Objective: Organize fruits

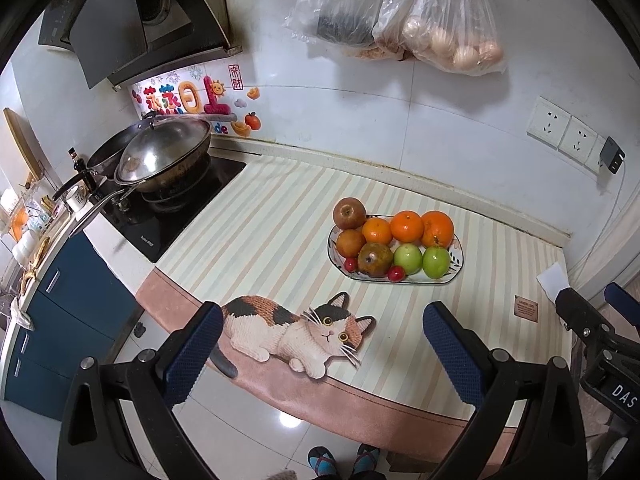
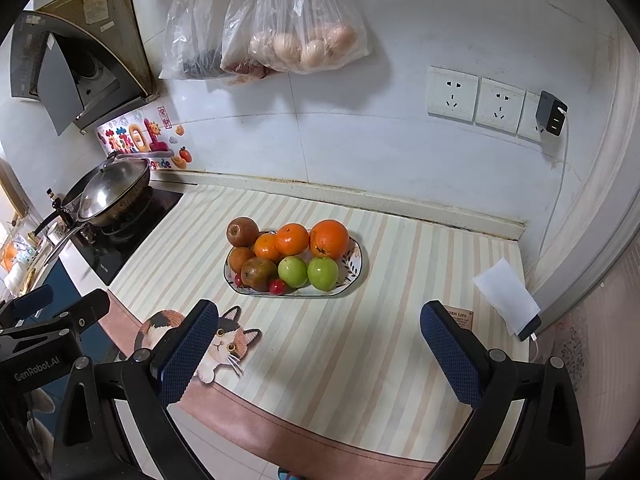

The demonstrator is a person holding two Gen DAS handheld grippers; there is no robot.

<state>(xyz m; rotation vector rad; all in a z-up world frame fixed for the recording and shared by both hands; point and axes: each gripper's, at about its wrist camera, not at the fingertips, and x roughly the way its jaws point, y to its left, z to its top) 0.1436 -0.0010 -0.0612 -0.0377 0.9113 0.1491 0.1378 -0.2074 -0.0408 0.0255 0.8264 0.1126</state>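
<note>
Both hand-held grippers wide apart, nothing between the fingers, both hovering off the near edge of the surface, above the floor. Left hand-held gripper sits over the cat-shaped mat; right hand-held gripper over the striped cloth, cat mat at its left finger. Fruit all on the oval plate, mid-surface, well ahead of both grippers. On the plate: three oranges along the back, a brown-red apple at the back left resting on the rim, another brownish fruit below it, a mottled pear-like fruit in front, two green apples front right touching each other, two small red cherry-type fruits at the front edge. Wok with lid on the stove at left, well apart from the plate. Plastic bags hang on the wall above. White phone charging near the right edge of the surface.
</note>
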